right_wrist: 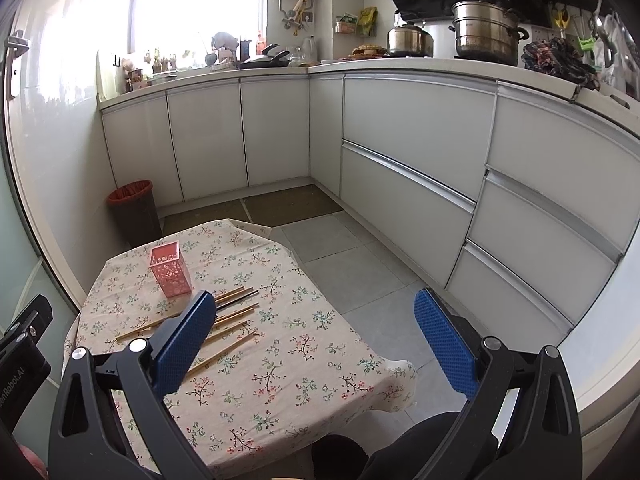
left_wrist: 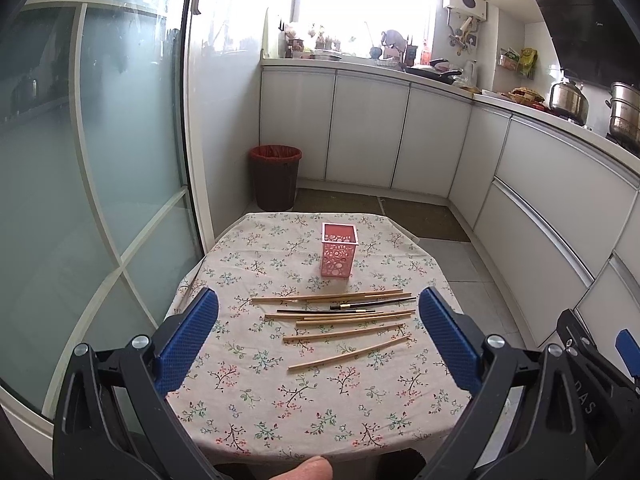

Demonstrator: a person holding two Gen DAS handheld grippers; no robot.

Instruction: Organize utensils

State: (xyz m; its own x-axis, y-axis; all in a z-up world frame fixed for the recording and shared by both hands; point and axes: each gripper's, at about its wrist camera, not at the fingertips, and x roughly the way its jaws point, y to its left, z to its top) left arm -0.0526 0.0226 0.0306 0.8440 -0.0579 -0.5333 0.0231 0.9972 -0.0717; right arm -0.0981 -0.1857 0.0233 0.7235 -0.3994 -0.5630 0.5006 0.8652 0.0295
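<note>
Room: kitchen with white cabinets point(right_wrist: 408, 128), frosted glass door point(left_wrist: 100, 140), dark bin point(left_wrist: 275, 176) with a red liner on the floor.
Tabletop: small tabletop point(left_wrist: 320, 400) under a floral cloth.
Holder: pink cut-out holder point(left_wrist: 338, 249) upright toward the far end of the tabletop, nothing visible inside.
Chopsticks: wooden chopsticks point(left_wrist: 348, 354) lie loose and roughly parallel just in front of the holder, with two black chopsticks point(left_wrist: 374, 302) among them.
Left hand-held gripper: point(left_wrist: 318, 336) above the near half of the tabletop, blue pads wide apart, holding nothing.
Right hand-held gripper: point(right_wrist: 316, 340) off the tabletop's right side, pads wide apart, holding nothing; its left pad point(right_wrist: 184, 344) overlaps the chopsticks in view.
</note>
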